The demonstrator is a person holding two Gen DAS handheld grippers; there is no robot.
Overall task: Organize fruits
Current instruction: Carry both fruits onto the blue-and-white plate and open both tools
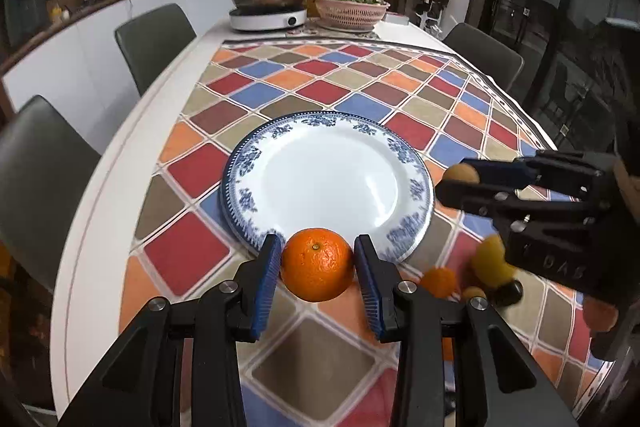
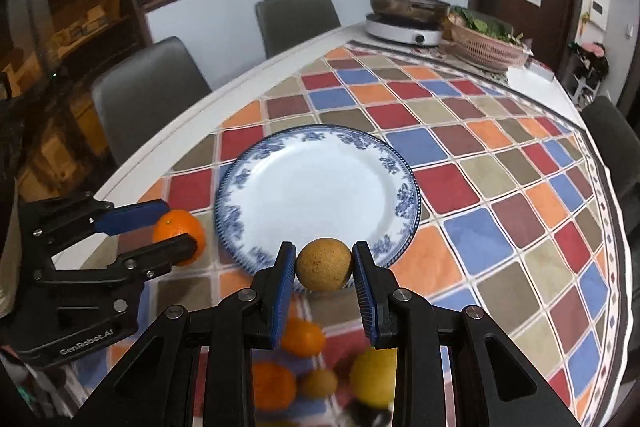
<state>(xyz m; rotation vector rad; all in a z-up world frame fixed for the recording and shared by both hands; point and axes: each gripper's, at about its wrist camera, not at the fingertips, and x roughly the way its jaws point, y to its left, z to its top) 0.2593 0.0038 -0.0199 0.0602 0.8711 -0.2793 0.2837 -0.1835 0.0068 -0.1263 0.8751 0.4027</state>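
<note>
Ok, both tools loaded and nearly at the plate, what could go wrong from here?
1. The left tool with its orange and the right tool with its small brown fruit approach the same near rim of the plate; they might collide.
2. Round fruit may roll off the shallow plate once released.

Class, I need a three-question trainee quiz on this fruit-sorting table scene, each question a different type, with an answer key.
1. True or false: the blue-rimmed white china plate already holds fruit.
2. Which does the left gripper hold? A) round orange B) yellow lemon C) a green apple
3. Fill in: the right gripper is shut on a small round ______ fruit.

Key: 1 false, the plate is bare. 2 A, the lemon lies with the other loose fruit on the checked tablecloth. 3 brown.
</note>
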